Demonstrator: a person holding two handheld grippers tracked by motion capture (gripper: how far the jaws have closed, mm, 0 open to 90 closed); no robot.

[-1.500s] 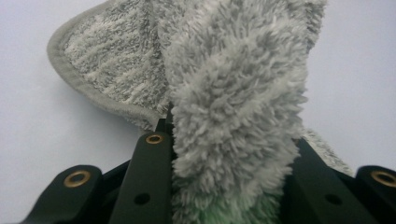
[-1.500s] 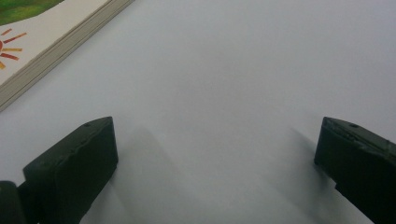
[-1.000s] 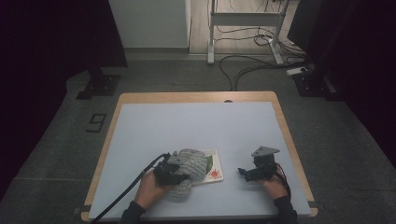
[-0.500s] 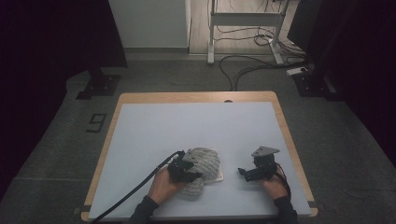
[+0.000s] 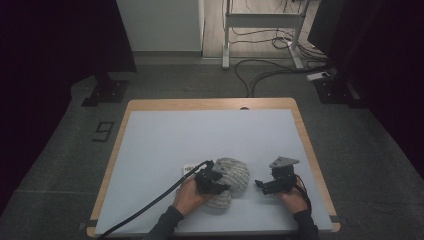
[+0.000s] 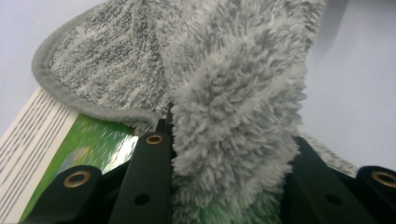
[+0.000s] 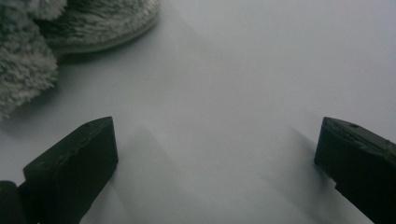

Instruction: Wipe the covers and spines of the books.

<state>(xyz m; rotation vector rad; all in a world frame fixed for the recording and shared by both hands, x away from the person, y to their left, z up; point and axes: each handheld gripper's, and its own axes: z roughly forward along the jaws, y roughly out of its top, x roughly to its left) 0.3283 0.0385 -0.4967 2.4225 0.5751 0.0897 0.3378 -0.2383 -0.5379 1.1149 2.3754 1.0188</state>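
Two grippers work at the near edge of our table (image 5: 150, 145), and only one has shifted since a second ago. Our left gripper (image 5: 212, 180) has its jaws closed on a thick fold of the grey fluffy towel (image 5: 232, 175); in the left gripper view the pile (image 6: 233, 116) bulges between the two black jaws, pinched tight. Compared with the earlier high view, this hand has carried the fold across toward the right, so the towel now lies bunched in a mound just beside our right gripper (image 5: 265, 186). The move has covered most of the green and white card (image 6: 60, 144) that lay bare at the towel's right edge before; now a white corner (image 5: 189, 169) peeks out at the towel's left side. Our right gripper has kept its place, resting low on the table with its jaws wide apart and nothing between them, the towel's edge (image 7: 93, 28) near its left jaw.
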